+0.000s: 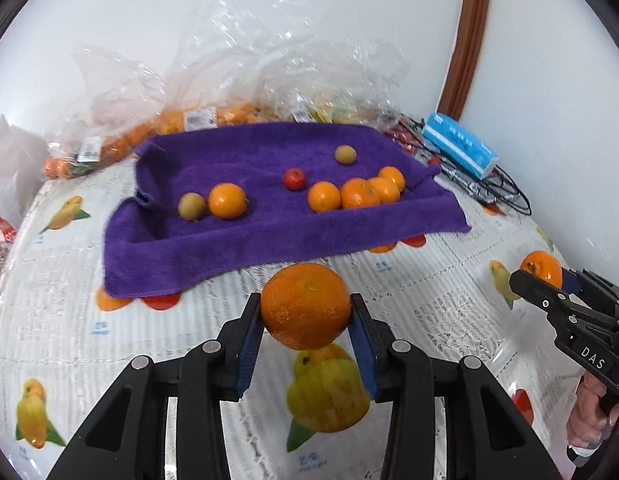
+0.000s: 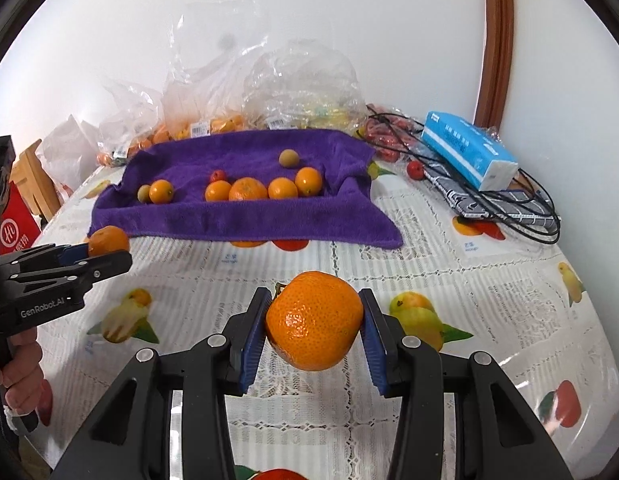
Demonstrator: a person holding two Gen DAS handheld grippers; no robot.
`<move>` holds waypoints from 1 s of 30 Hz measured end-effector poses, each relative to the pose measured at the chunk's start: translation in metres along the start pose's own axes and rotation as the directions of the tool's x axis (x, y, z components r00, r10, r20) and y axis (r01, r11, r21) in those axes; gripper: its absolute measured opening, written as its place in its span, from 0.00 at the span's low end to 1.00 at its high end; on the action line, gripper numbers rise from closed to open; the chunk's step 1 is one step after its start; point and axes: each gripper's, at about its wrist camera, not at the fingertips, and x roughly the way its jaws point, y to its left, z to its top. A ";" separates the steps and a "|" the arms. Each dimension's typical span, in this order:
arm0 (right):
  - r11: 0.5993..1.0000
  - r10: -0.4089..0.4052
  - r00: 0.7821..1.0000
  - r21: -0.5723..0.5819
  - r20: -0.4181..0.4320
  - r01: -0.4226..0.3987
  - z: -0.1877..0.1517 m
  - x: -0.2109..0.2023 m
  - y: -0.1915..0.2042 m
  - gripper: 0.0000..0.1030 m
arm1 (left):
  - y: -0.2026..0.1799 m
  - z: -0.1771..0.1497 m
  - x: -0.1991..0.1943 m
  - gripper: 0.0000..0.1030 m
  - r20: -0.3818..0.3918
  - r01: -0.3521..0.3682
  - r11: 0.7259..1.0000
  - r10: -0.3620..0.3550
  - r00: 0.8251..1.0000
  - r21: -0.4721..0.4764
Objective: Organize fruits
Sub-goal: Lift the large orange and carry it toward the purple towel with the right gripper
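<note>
Oranges: one [image 1: 305,306] clamped, dimple upward, between left gripper [image 1: 305,312] pads; another [image 2: 314,320], stem up-left, gripped by right gripper [image 2: 314,326].

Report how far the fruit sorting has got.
Done: five oranges, two greenish-brown fruits and a small red fruit lie on the purple towel. In hand: the left gripper and the right gripper each clamp an orange above the tablecloth. Left: setting both on the towel; bagged fruit waits behind it.

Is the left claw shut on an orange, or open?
Shut. The left claw presses both blue pads against an orange, held clear above the tablecloth.
</note>
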 end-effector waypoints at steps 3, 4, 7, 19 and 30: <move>1.000 0.011 1.000 0.014 0.011 -0.011 0.005 -0.008 0.001 0.42 | 0.005 0.003 -0.012 0.39 0.023 0.002 1.000 -0.001 1.000 -0.019; 1.000 0.013 1.000 0.018 0.016 -0.013 0.007 -0.011 0.002 0.42 | 0.007 0.004 -0.016 0.39 0.029 -0.001 1.000 0.002 1.000 -0.025; 1.000 0.010 0.999 0.020 0.031 -0.011 0.013 -0.018 0.004 0.42 | 0.010 0.007 -0.024 0.39 0.041 -0.018 0.999 0.020 0.999 -0.044; 0.999 0.001 0.997 0.047 0.084 -0.005 0.039 -0.048 0.007 0.42 | 0.020 0.021 -0.060 0.39 0.096 -0.034 0.995 0.043 0.995 -0.089; 0.999 0.007 0.993 0.050 0.114 -0.013 0.055 -0.069 0.005 0.42 | 0.021 0.036 -0.083 0.39 0.128 -0.032 0.994 0.046 0.991 -0.105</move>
